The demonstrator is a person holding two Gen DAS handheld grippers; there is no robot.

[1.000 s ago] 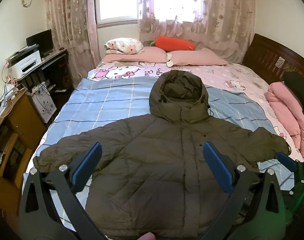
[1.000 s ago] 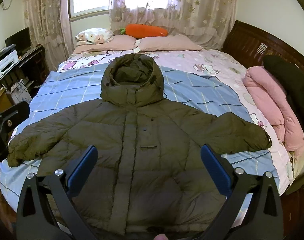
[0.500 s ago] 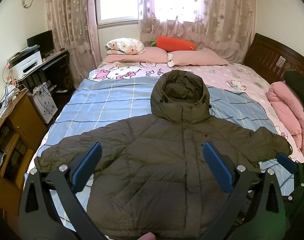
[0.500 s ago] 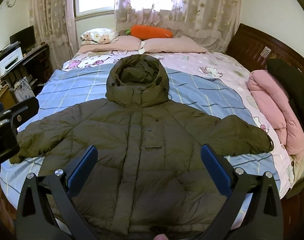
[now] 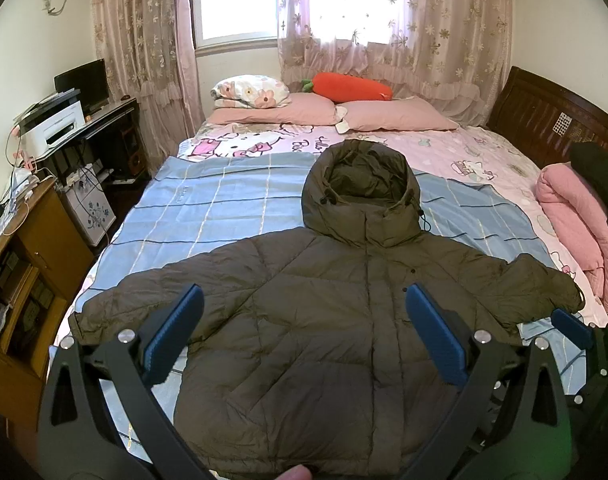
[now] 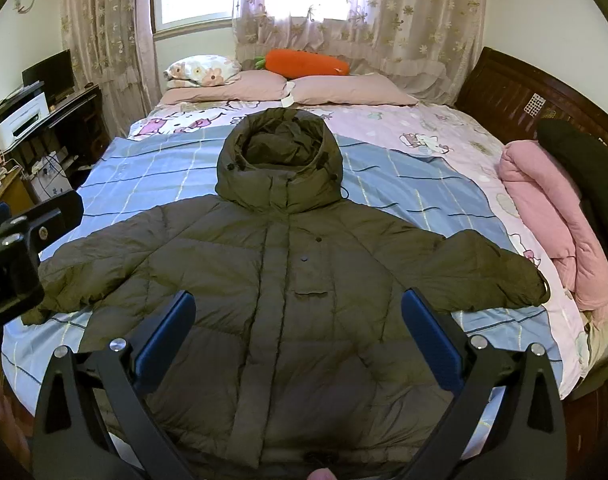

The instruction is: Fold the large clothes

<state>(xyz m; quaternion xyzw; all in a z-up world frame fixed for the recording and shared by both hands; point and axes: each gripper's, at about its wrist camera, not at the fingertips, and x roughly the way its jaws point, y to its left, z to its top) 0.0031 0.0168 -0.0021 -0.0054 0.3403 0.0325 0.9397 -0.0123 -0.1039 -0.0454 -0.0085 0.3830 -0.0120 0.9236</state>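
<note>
Spread flat on the bed, front up, the olive hooded puffer jacket [image 5: 323,320] lies on a blue checked blanket [image 5: 208,208] with its hood toward the pillows, both sleeves stretched out to the sides and its hem at the near edge. It is quilted and puffy, closed down the front, with a small chest pocket flap visible in the right wrist view.

The left gripper [image 5: 304,332] hovers above the lower body of the jacket, its blue-padded fingers spread wide with nothing between them. The right gripper [image 6: 296,332] is held the same way over the hem area, wide open and empty, pointing along the jacket toward the hood. In the right wrist view the left gripper's body shows at the left edge, over the jacket's sleeve cuff.

Compared with a second ago, both views sit slightly further right and a touch closer; the jacket itself has not moved.

Beyond the blanket, a pink cartoon-print sheet [image 5: 463,152] covers the bed, with pink pillows [image 5: 391,116] and an orange carrot plush [image 5: 347,86] at the head. A rolled pink quilt [image 6: 543,208] lies along the right side.
</note>
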